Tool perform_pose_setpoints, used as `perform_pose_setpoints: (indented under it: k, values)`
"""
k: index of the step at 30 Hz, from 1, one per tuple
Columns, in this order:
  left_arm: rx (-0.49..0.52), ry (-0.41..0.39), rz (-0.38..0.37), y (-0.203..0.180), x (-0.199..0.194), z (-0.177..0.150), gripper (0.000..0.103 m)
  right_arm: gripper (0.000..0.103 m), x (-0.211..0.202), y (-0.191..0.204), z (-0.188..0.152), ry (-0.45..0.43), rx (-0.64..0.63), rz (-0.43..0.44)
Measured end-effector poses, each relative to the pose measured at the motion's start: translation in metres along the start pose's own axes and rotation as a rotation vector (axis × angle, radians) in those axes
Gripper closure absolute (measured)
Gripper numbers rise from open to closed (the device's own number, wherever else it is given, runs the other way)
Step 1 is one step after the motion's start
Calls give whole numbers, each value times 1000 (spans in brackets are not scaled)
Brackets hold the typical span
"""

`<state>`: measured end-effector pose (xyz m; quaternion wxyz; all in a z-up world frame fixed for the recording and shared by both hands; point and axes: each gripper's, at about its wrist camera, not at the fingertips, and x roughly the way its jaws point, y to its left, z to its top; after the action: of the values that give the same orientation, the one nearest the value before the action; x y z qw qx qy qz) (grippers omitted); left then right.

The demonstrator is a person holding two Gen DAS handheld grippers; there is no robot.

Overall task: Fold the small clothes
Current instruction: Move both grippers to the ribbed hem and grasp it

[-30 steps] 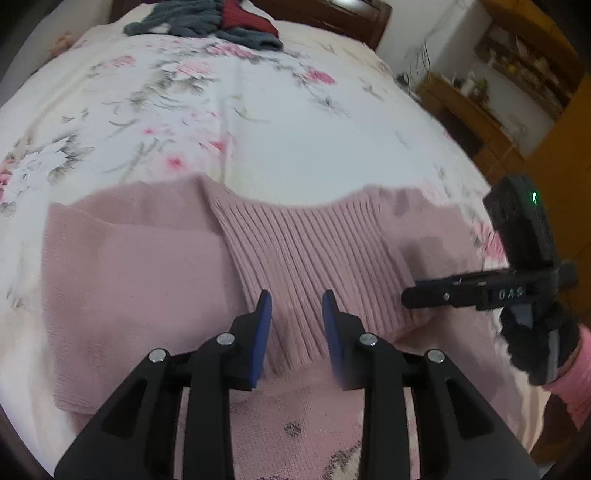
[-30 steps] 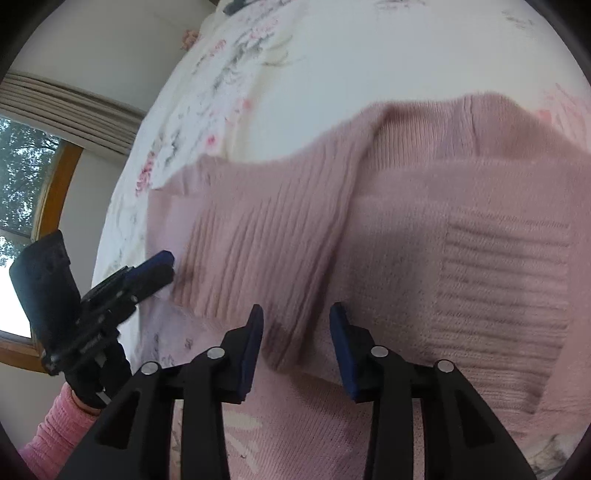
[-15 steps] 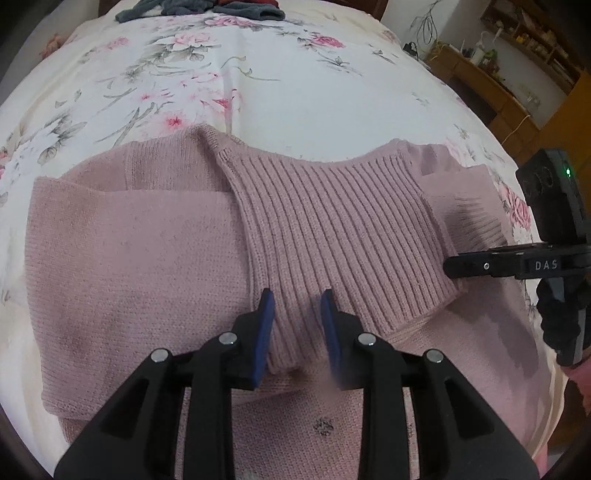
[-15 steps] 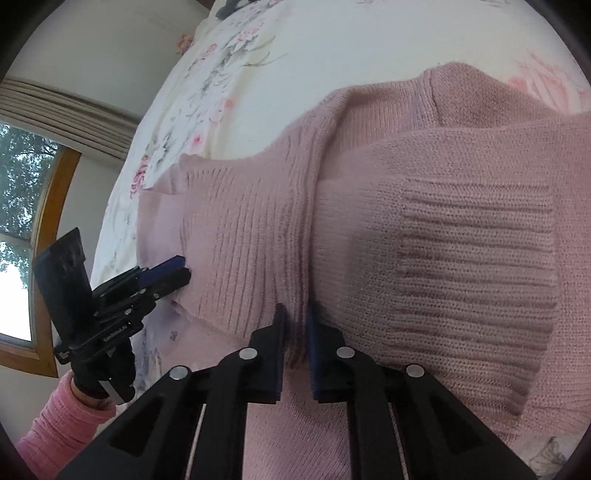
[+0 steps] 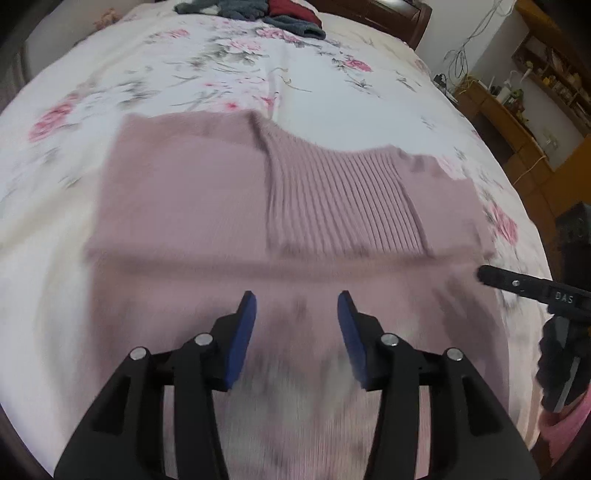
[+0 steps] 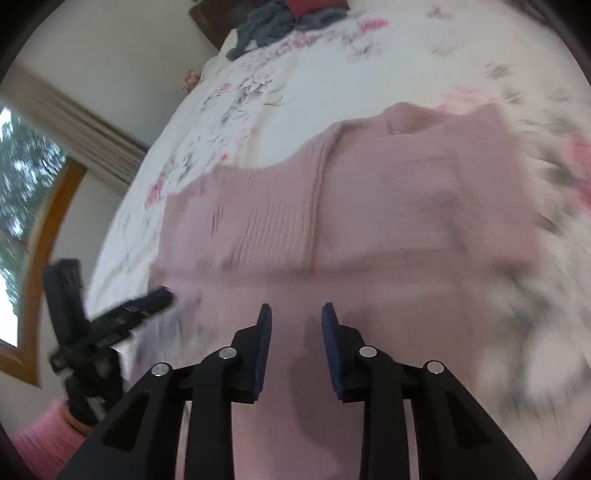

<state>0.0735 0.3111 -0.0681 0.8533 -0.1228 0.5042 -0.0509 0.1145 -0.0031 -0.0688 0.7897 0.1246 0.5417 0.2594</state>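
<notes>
Sweater (image 5: 192, 199), pink knit, lies flat on the flowered bed (image 5: 221, 74), its ribbed part (image 5: 332, 206) folded over the body and a straight fold edge running across. Left tongs (image 5: 296, 325) gape wide with nothing between them; right tongs (image 6: 296, 332) are likewise parted and empty. Both hang just above the near half, likely placed to take the next fold. Other clothes (image 5: 255, 11) wait far up the bed.

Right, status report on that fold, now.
Left claw open, empty. Right claw open, empty. Pink sweater folded, flat on bed. Nothing in the way.
</notes>
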Motion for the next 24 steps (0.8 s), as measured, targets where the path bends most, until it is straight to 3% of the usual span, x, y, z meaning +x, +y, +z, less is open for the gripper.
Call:
perform_pose_setpoints:
  k: [1, 4, 10, 15, 20, 24]
  values:
    - [9, -5, 30, 1, -17, -17, 49, 72, -18, 6, -24, 8, -39, -58]
    - [17, 8, 97, 10, -62, -63, 43, 71, -53, 11, -76, 45, -74, -126]
    - [-110, 41, 154, 43, -120, -131, 40, 61, -111, 9, -162, 70, 42, -123]
    - [-134, 77, 184, 51, -141, -168, 38, 57, -131, 1, -207, 86, 140, -139]
    - [-157, 112, 217, 63, -148, -193, 37, 54, -131, -9, -240, 141, 152, -193]
    - [-185, 152, 225, 74, -147, -206, 33, 54, -126, -21, -255, 155, 218, -143]
